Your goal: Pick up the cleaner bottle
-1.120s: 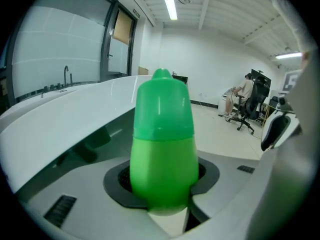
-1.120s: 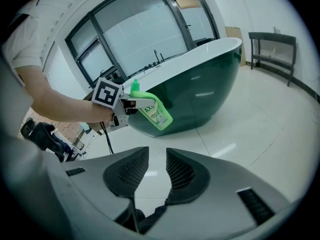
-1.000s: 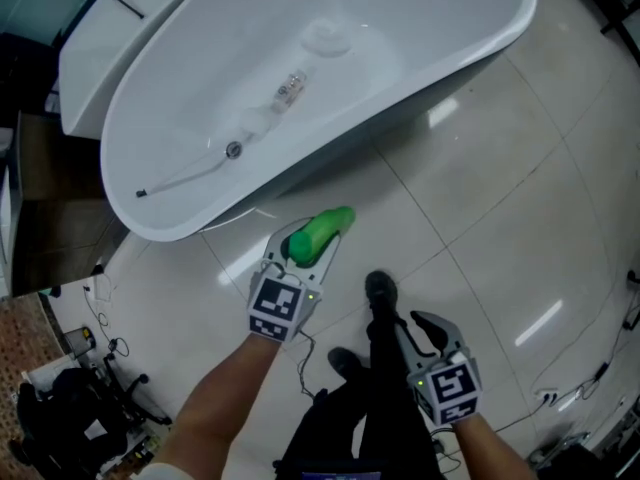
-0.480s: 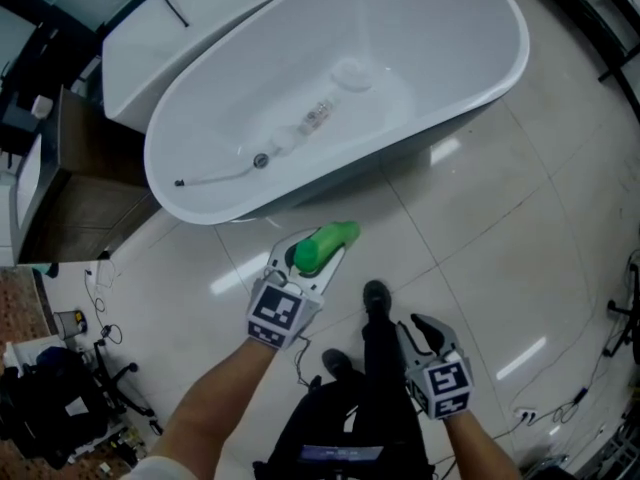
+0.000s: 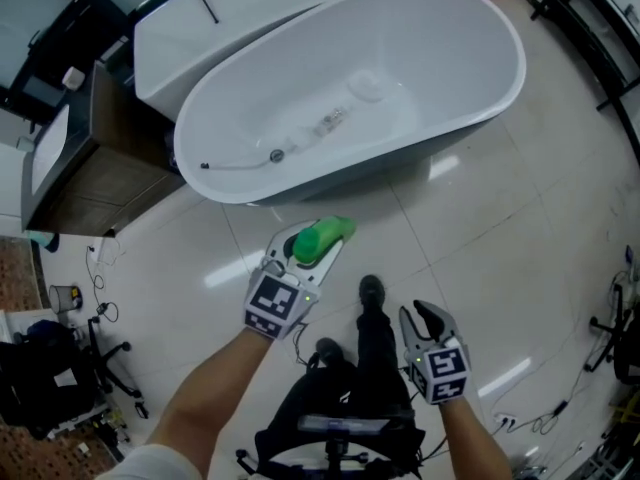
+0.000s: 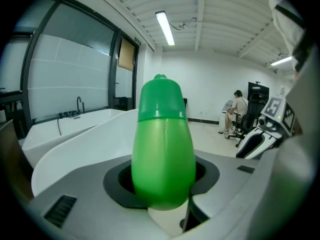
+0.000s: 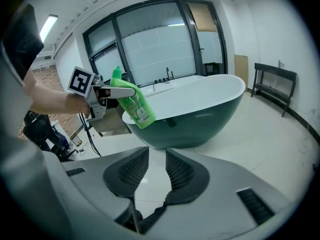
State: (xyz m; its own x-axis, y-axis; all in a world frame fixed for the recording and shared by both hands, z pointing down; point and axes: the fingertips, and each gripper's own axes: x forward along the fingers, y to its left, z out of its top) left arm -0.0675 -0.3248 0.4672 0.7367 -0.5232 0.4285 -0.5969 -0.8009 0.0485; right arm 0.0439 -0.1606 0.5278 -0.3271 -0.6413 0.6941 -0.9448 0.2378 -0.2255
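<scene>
Green cleaner bottle (just one) in left hand-held gripper.

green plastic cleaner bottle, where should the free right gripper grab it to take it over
Likely the labelled lower body of the green plastic cleaner bottle, from the side facing the right gripper: the left gripper clamps it just below the cap, leaving that end bare.

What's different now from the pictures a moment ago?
The cleaner bottle, clamped in the left gripper, rose higher above the floor. The view rose too, so the bathtub looks smaller. Nothing was grabbed or let go. The left gripper stays shut on the bottle, and the right gripper stays empty beside it.
</scene>
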